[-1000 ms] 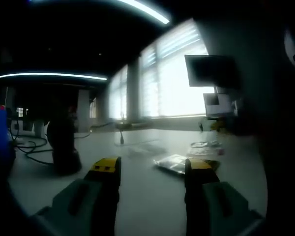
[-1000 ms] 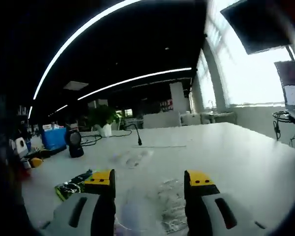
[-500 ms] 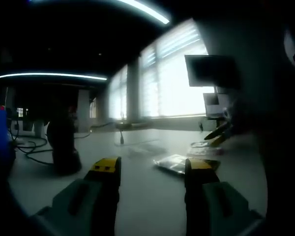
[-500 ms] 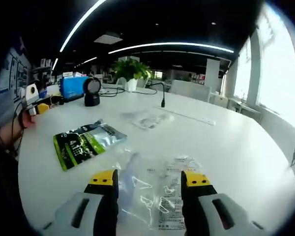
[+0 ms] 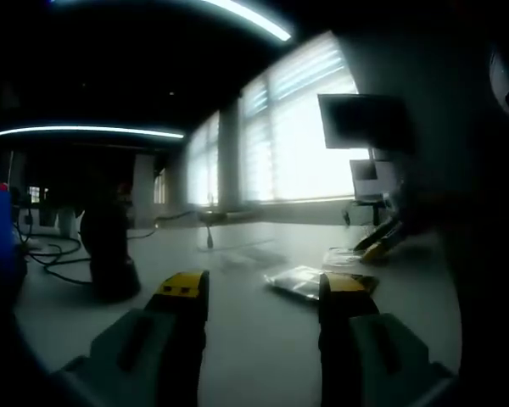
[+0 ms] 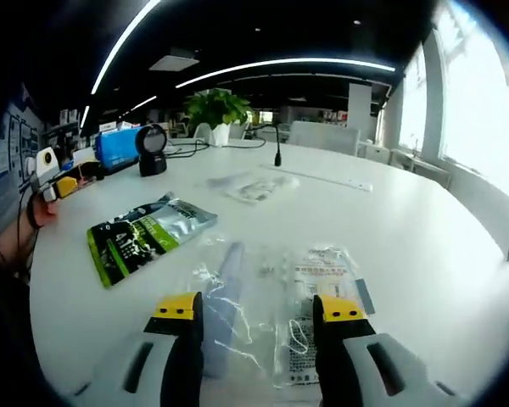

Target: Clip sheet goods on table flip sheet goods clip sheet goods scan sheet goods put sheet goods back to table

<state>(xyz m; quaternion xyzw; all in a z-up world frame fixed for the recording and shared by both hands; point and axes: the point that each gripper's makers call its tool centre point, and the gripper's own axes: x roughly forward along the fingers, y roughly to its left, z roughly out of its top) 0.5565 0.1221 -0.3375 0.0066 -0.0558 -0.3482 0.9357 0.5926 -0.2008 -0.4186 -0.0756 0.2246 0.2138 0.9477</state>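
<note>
We judged the first step, clipping a sheet good off the table (image 6: 424, 229), to be in hand and not yet closed.

Left gripper (image 5: 263, 292): jaws spread, nothing between them, low over the table. At 12 o'clock beyond its jaws lay a silvery packet (image 5: 299, 281). At 2 o'clock the tip of the right gripper (image 5: 380, 240) hung over another clear packet on the table. A dark scanner (image 5: 109, 254) stood at 10 o'clock.

Right gripper (image 6: 259, 309): jaws spread, nothing pinched. A clear plastic bag (image 6: 267, 297) lay flat on the table directly under and between the jaw tips, its printed label (image 6: 322, 275) toward the right jaw. A green-and-silver packet (image 6: 144, 237) lay at 10 o'clock, a second clear bag (image 6: 253, 186) at 12 o'clock, the scanner (image 6: 152, 150) and a plant (image 6: 214, 110) farther off at 11 o'clock.

Next move, in our judgement: lower the right jaws onto the bag's near edge and shut them; thin film lying flat may slip.

Against the frame half a second earlier, the right gripper view had edged forward and the bag sat larger under the jaws; the left gripper view was unchanged, save that the right gripper's tip appeared lower.
</note>
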